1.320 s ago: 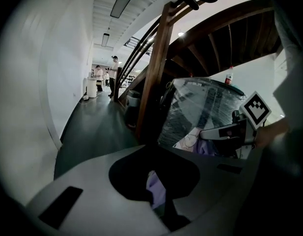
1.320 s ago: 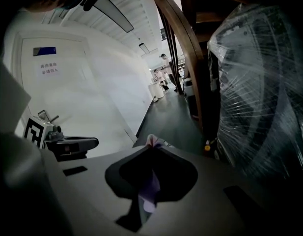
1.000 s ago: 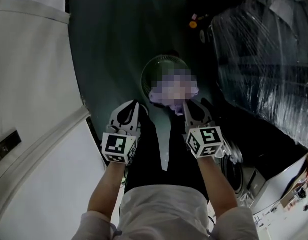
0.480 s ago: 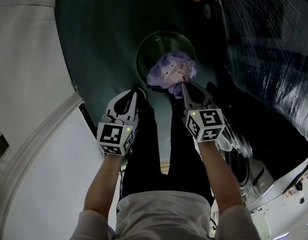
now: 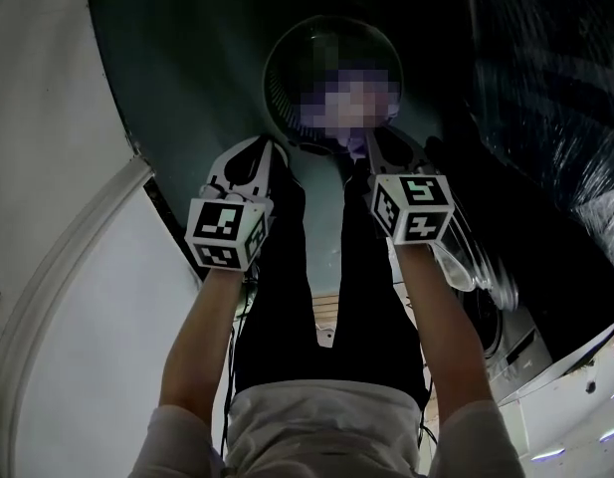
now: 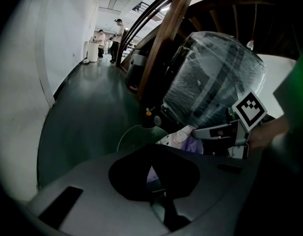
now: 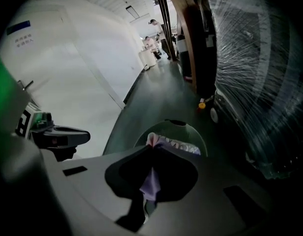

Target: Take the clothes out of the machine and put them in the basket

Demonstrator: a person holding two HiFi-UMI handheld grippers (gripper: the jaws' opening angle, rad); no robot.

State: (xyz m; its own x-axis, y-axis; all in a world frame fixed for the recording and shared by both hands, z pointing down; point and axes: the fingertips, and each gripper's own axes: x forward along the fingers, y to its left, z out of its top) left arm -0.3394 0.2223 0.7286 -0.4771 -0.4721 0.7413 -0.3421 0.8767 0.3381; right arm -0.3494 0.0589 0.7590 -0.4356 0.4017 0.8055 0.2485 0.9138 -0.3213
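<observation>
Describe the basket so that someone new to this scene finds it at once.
On the dark green floor, between the white wall and the plastic-wrapped object, just ahead of the person's legs, stands a round dark green basket. Only it has a lilac garment at its mouth.

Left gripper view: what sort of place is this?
Probably a workshop or industrial hall, not a home: a long green-floored corridor, a large film-wrapped unit beside it, and people standing at its far end.
</observation>
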